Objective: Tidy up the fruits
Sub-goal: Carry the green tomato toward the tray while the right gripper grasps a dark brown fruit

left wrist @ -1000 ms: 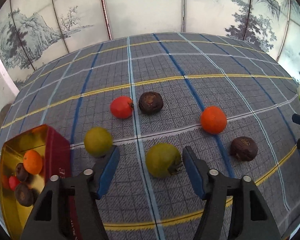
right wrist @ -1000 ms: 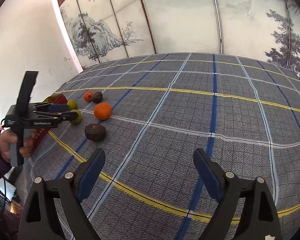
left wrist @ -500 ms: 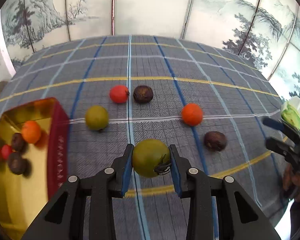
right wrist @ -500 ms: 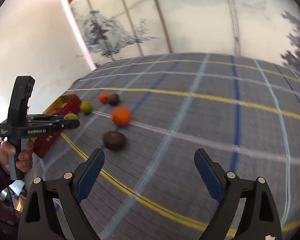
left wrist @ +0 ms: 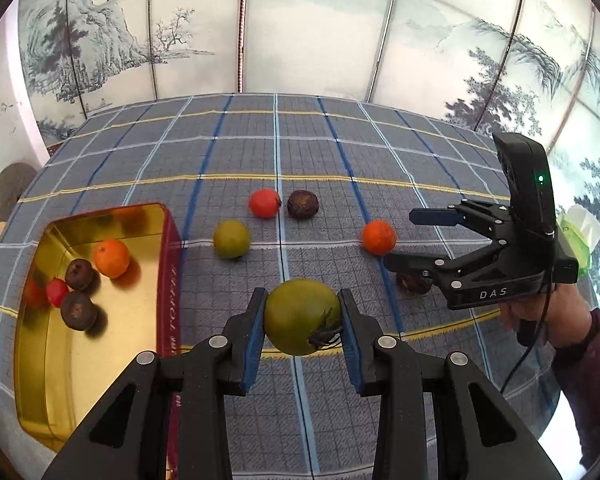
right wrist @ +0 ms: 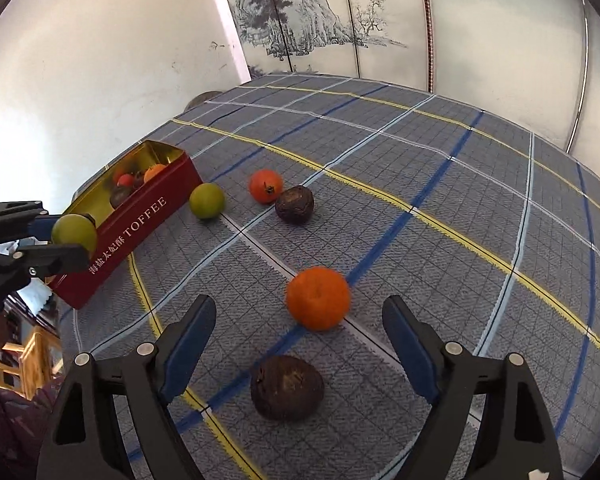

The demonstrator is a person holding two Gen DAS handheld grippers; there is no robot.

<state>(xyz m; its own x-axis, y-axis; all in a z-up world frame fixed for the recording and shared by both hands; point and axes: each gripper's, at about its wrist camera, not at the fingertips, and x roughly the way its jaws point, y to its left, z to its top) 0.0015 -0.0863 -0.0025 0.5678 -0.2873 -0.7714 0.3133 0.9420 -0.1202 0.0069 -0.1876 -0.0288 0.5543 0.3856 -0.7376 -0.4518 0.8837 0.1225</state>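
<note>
My left gripper is shut on a green tomato and holds it above the cloth, right of the red and gold toffee tin; it also shows in the right wrist view. The tin holds an orange, a red fruit and dark fruits. My right gripper is open, above a dark brown fruit and just short of an orange. On the cloth lie a second green fruit, a red tomato, another dark fruit.
The table has a grey checked cloth. A painted folding screen stands behind it. A green and white packet lies at the right edge. The tin stands at the table's left side.
My left gripper closed on the green tomato and lifted it off the cloth. My right gripper swung in toward the orange and the dark fruit, still open.
</note>
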